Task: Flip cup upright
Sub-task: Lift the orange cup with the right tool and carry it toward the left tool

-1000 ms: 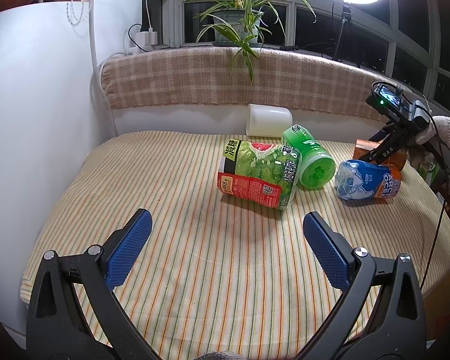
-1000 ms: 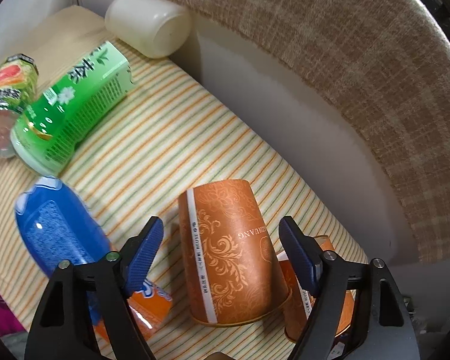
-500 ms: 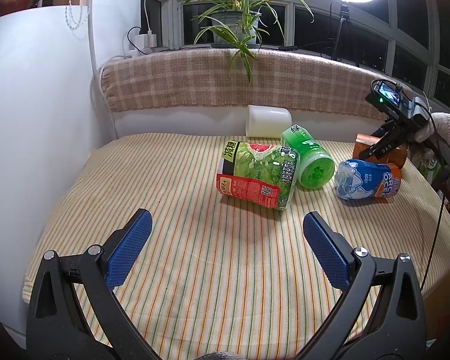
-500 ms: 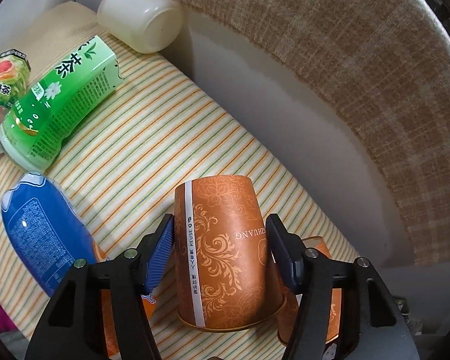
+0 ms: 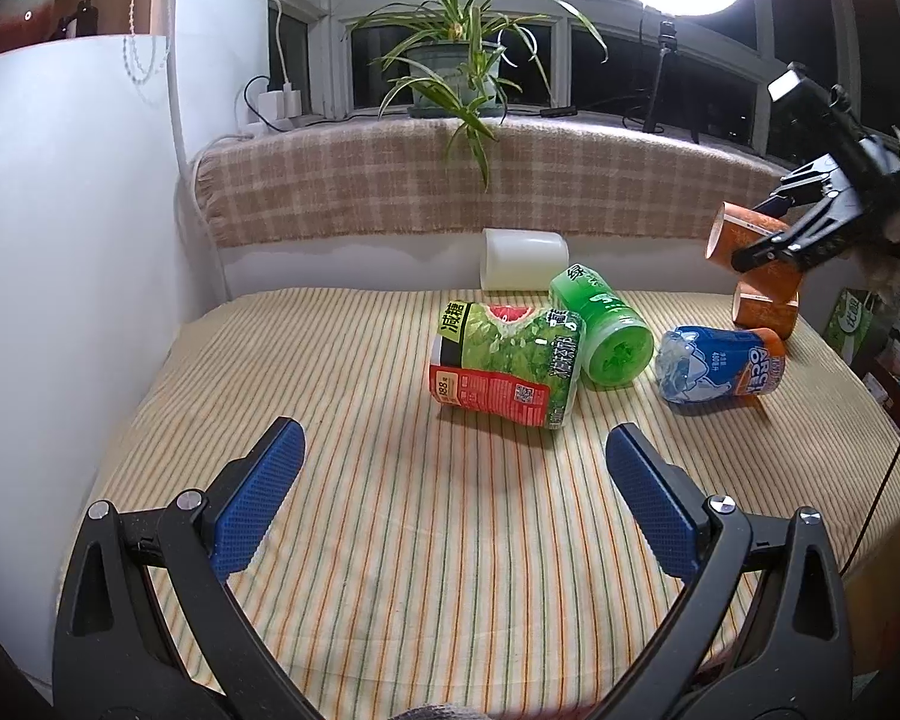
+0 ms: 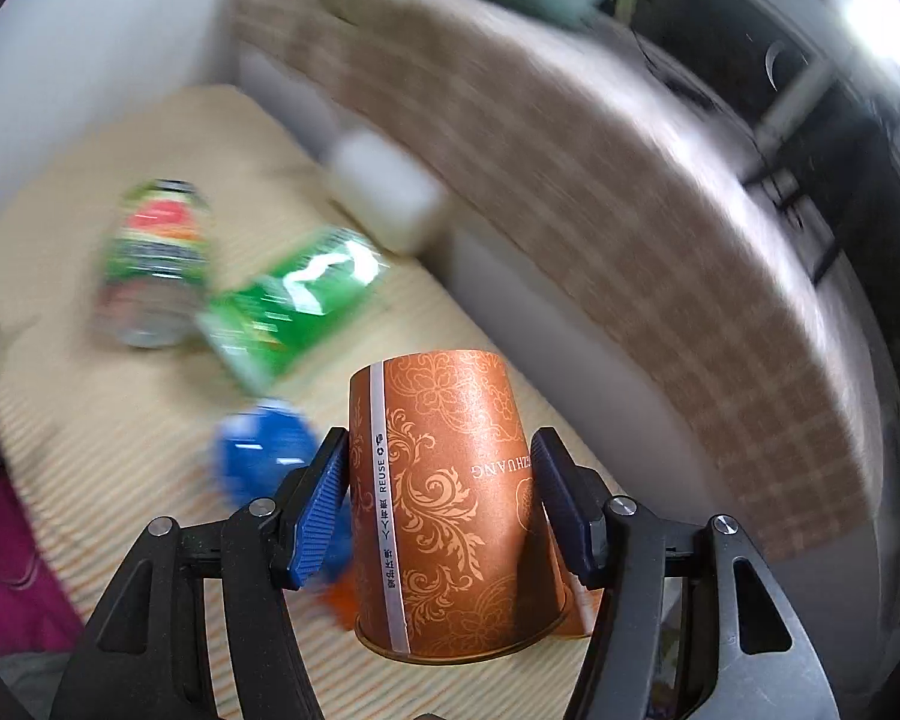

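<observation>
Cup (image 6: 450, 498), orange paper with scroll pattern, print reading "REUSE" and "...CHUANG": pinched at both sides by blue pads (image 6: 321, 510) of right gripper (image 6: 444, 504), lifted clear of striped tablecloth (image 5: 390, 510). Left wrist view shows it tilted in the air above a 2nd orange cup (image 5: 765, 306) on the cloth. Left gripper (image 5: 450, 510): fingers spread wide, holding nothing. Also lying on their sides: green-and-red labelled can (image 5: 504, 369) with Chinese print and QR code, green bottle (image 5: 600, 324), blue "OCEAN" bottle (image 5: 720, 369), white cup (image 5: 522, 258). Right wrist view blurs these.
</observation>
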The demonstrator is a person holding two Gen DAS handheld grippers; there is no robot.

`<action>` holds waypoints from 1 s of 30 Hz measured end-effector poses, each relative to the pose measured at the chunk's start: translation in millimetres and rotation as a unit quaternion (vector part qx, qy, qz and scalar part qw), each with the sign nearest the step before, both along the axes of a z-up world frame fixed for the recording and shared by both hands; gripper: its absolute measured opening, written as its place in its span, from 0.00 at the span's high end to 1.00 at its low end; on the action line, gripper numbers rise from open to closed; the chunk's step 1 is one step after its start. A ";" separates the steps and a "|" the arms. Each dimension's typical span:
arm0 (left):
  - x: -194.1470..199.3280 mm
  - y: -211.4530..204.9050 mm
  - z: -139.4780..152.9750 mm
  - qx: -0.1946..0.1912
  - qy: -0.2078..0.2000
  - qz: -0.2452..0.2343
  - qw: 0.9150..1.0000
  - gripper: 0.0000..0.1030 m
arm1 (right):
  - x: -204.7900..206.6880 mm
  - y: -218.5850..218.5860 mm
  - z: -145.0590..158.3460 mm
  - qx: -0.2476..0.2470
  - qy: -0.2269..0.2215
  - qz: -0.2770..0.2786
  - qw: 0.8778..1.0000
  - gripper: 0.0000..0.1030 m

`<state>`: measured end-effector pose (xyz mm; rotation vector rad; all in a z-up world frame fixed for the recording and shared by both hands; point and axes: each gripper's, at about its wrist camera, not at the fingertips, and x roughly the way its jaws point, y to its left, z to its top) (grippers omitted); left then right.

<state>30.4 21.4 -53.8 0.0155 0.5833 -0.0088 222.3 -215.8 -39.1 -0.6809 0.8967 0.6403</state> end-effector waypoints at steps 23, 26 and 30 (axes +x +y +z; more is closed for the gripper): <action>-3.1 9.2 6.7 -0.027 0.058 -0.102 0.993 0.01 | -94.6 98.4 -96.2 -0.006 0.137 0.146 0.980 0.40; 2.6 2.0 7.3 -0.020 0.067 -0.126 0.990 0.01 | -91.7 94.2 -94.3 0.012 0.144 0.131 0.981 0.33; 12.8 -12.8 9.0 0.003 0.079 -0.164 0.983 0.05 | -87.7 79.8 -82.5 0.045 0.140 0.113 0.983 0.33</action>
